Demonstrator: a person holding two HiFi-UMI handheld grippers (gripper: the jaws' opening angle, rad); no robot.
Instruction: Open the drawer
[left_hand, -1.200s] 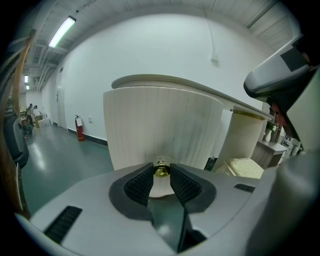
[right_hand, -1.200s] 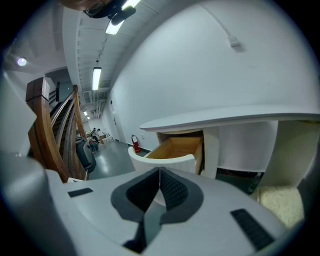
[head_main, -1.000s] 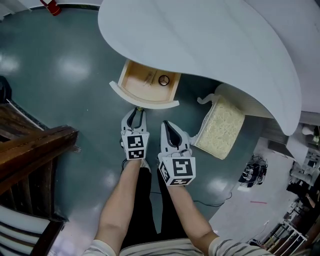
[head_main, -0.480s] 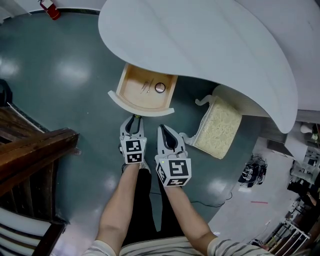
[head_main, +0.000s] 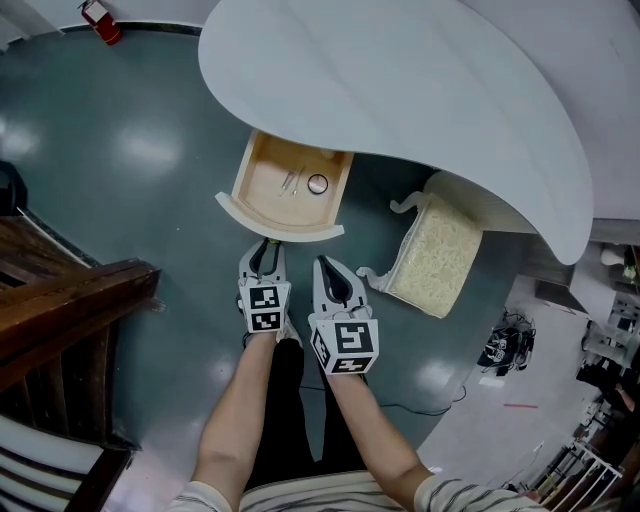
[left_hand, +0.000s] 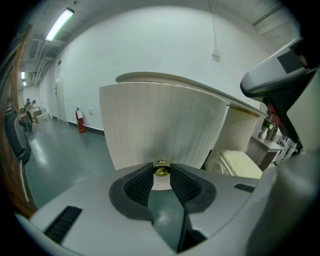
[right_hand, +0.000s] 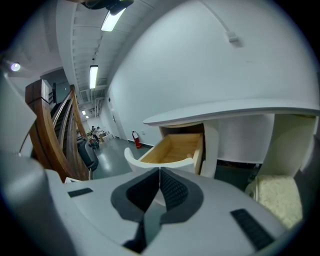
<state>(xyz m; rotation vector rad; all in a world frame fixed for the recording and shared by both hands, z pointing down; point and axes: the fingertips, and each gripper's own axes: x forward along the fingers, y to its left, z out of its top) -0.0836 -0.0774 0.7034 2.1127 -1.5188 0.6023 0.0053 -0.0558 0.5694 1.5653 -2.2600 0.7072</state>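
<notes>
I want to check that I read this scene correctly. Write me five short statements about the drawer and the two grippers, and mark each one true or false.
1. The drawer stands open under the white table. True.
2. The left gripper is closed on the brass knob at the drawer's front. True.
3. The right gripper also holds the knob. False: its jaws are together on nothing, and it sits beside the left gripper, apart from the drawer.
4. The drawer is empty. False: a small round thing lies in it, with a few thin items beside it that are too small to name.
5. A stool with a pale cushion stands on the right gripper's side of the drawer. True.
</notes>
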